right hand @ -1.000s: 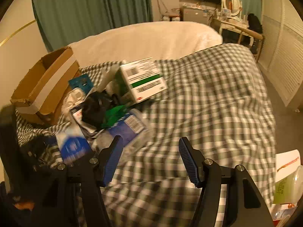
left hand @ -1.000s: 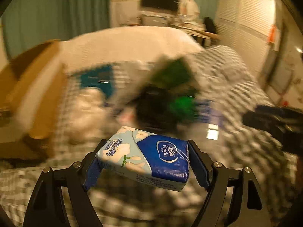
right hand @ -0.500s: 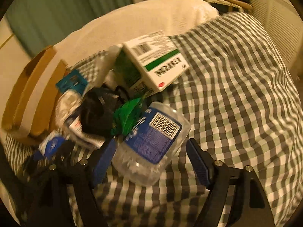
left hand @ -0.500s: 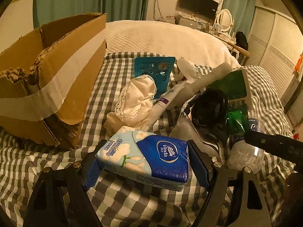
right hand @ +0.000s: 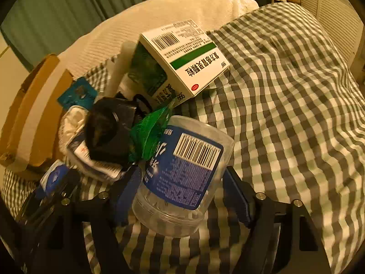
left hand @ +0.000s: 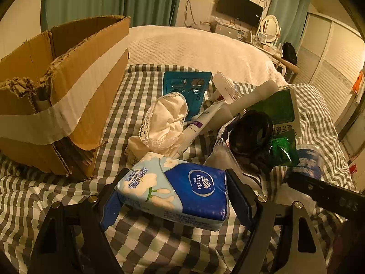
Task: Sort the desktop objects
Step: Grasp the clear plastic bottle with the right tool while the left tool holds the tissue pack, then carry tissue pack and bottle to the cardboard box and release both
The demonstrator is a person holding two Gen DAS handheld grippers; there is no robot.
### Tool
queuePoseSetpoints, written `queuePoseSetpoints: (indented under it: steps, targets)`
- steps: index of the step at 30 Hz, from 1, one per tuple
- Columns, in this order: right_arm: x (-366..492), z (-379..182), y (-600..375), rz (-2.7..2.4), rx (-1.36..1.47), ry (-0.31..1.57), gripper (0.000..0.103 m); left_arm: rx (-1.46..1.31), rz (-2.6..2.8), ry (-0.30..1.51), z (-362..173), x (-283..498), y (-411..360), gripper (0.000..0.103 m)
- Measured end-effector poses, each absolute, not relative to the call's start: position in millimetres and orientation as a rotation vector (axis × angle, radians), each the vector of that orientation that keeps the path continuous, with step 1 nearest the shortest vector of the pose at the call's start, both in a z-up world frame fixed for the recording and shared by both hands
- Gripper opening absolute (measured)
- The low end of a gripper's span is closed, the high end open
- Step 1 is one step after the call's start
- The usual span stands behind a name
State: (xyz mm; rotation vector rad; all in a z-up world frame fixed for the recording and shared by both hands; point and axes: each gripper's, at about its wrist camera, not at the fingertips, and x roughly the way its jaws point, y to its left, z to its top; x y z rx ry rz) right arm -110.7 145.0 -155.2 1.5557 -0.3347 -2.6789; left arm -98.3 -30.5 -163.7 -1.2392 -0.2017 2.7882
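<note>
checkered bed, box (left hand: 68, 86) at 10 o'clock: your left gripper (left hand: 175, 196) grips the tissue pack (left hand: 175, 189); right gripper (right hand: 182, 191) gapes around the swab jar (right hand: 182, 173), so squeeze gently.

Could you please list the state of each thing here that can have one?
Left gripper: shut on the tissue pack.
Right gripper: open around the clear tub.
Cardboard box: open-topped, torn rim.
Medicine box: closed, tilted on the pile.
</note>
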Motion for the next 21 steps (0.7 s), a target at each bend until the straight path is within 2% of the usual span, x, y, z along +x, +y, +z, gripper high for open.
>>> queuePoseSetpoints:
  steps: [16, 21]
  targets:
    - [-67.0, -107.6, 142.5, -2.737, 1.385, -0.315, 0.069, -1.080, 2.860, -0.163, -130.0, -83.0, -37.9, 0.083]
    - [-56.8, -83.9, 132.0, -2.748, 1.309, -0.266, 0.069, -1.029, 2.892, -0.220, -103.5, -73.8, -55.3, 0.083]
